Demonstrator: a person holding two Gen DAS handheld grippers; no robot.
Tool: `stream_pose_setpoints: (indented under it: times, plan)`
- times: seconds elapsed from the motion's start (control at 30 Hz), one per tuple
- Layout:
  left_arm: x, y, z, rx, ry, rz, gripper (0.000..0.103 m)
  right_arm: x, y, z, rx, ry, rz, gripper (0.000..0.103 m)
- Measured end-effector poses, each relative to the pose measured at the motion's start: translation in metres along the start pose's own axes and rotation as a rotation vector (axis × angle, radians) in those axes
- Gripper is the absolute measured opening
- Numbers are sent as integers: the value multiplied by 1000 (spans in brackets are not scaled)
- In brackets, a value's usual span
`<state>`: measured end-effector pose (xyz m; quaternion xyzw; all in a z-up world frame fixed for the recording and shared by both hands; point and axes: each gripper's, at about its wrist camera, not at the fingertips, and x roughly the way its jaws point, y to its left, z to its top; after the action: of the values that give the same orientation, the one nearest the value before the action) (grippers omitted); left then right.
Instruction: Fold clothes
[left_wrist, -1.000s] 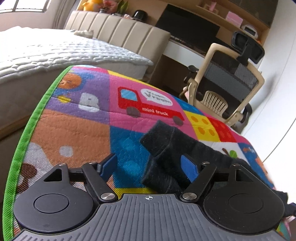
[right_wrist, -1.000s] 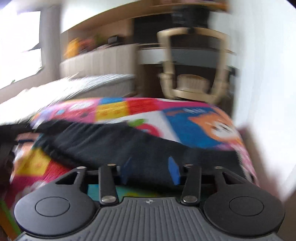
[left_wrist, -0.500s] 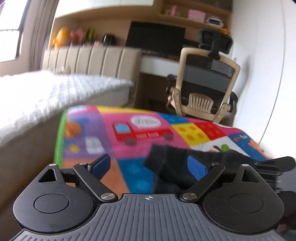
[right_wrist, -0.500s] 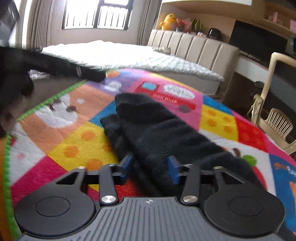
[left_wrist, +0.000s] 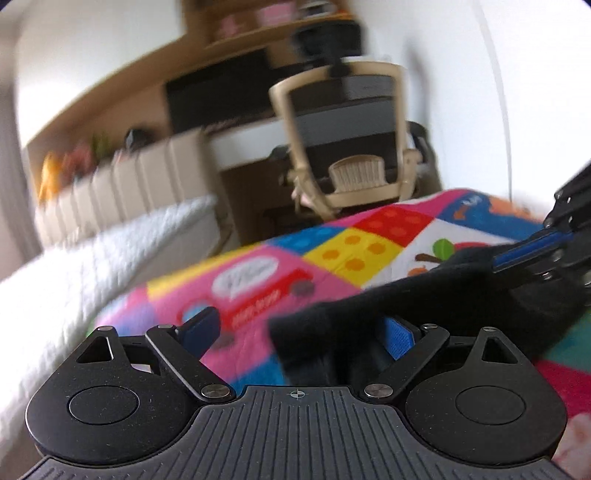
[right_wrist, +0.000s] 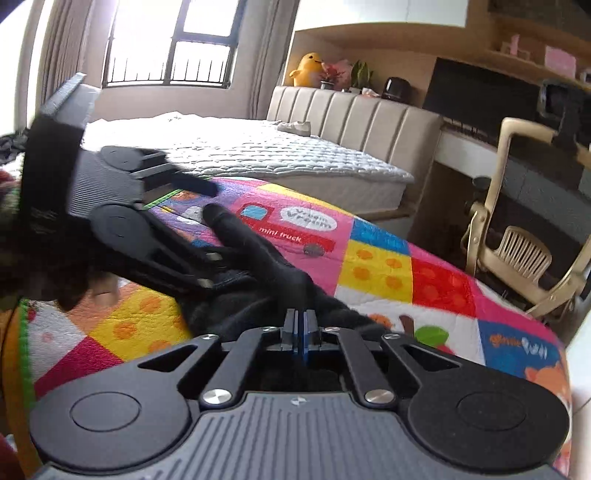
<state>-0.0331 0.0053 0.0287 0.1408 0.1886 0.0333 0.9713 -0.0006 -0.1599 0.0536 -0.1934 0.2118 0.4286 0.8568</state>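
A black garment (left_wrist: 424, 306) lies on a colourful play mat (left_wrist: 354, 251); it also shows in the right wrist view (right_wrist: 269, 288). My left gripper (left_wrist: 295, 334) is open, its blue pads either side of the garment's near end. My right gripper (right_wrist: 300, 332) is shut on a fold of the black garment. In the left wrist view the right gripper (left_wrist: 524, 253) shows at the right edge, pinching the cloth. In the right wrist view the left gripper (right_wrist: 177, 240) reaches in from the left over the garment.
A bed with a white quilted cover (right_wrist: 258, 151) stands behind the mat (right_wrist: 388, 273). A beige desk chair (right_wrist: 524, 254) and a desk stand at the right. A white wall runs along the mat's right side.
My right gripper has closed on the garment and lifted a fold of it. My left gripper has moved in over the garment's near end, still open.
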Motion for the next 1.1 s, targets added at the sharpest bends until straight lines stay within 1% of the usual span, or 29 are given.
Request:
stream_pose_setpoints:
  times: [0.07,0.1,0.13,0.17,0.2,0.23,0.27,0.37,0.47,0.57,0.7,0.77,0.97,1.03,1.1]
  plan:
    - [10,-11,6,76,-1,-15,71,-6,-6,-4,38,-9,3,3]
    - [14,-16,8,105,5,-19,66,-11,-12,-7,60,-14,-4,3]
    - [19,-20,8,122,18,-20,57,-17,-18,-11,81,-17,-13,7]
    - [24,-22,7,128,32,-25,53,-22,-25,-16,89,-11,-40,11]
    - [27,-23,6,121,47,-33,53,-28,-33,-22,97,-3,-67,26]
    - [30,-23,5,109,62,-40,52,-32,-42,-29,114,18,-99,47]
    - [32,-22,4,93,77,-43,51,-35,-50,-35,135,36,-120,52]
    - [36,-17,0,36,115,-53,49,-36,-66,-53,180,94,-143,54]
    - [32,-13,-4,24,144,-51,46,-34,-72,-66,198,121,-181,55]
    - [24,-8,-11,20,176,-42,44,-39,-80,-74,256,112,-176,56]
    - [2,1,-24,-44,203,-62,43,-61,-90,-82,313,75,-237,56]
    - [-12,1,-28,-68,210,-79,43,-76,-95,-88,352,73,-280,56]
    - [-52,-5,-32,-114,212,-162,42,-111,-108,-112,496,100,-358,56]
    - [-58,-4,-31,-114,208,-147,43,-117,-115,-120,555,98,-368,56]
    - [-60,1,-30,-125,207,-120,43,-118,-126,-130,649,92,-358,56]
